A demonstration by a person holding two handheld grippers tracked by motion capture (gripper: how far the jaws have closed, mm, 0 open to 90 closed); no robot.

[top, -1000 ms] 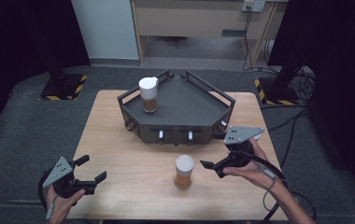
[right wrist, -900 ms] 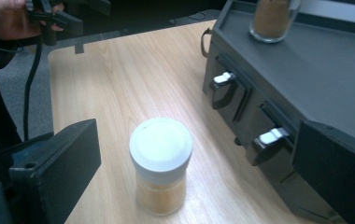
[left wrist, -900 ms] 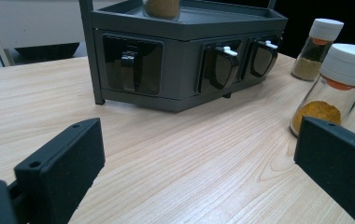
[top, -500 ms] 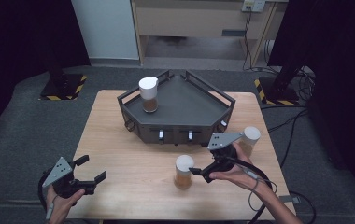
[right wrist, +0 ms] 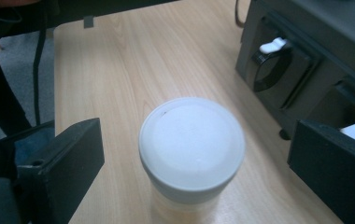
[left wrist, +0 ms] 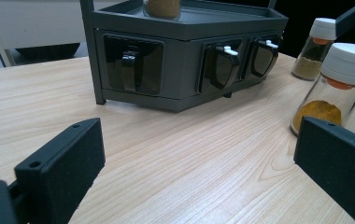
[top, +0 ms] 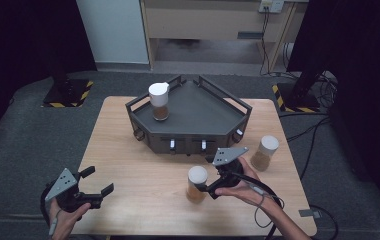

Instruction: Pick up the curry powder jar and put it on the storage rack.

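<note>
Pale wood table (top: 128, 150) carries a dark grey angular rack (top: 198, 117) with three black-fronted drawers. High view gives the whole layout: one white-capped spice jar (top: 158, 101) stands on the rack's top tray near its back left corner, a second jar (top: 264, 152) stands on the table right of the rack, and a third jar (top: 197, 183) with yellow-orange powder stands in front of the rack, near the front edge.

Right gripper (top: 209, 189) sits just beside that third jar, on its right; its jaws have just been closing a little but stand apart, one on each side of the jar, pads not pressing it. Right gripper view looks down on the jar's flat white lid (right wrist: 192, 140) centred between the two black jaws with a gap on both sides, plus two drawer fronts with white tabs (right wrist: 273, 45) that the high view renders as tiny marks.

Left gripper (top: 95, 187) hovers over the table's front left corner, well apart from all jars, jaws apart, nothing between them. Left gripper view shows what the top camera cannot: the rack's drawer faces (left wrist: 133, 65) side-on, the orange collar (left wrist: 339, 84) under the near jar's cap, turmeric-coloured powder low in it, and greenish-brown powder in the far jar (left wrist: 312, 49).

No readable label, brand or writing on any jar or on the rack.
</note>
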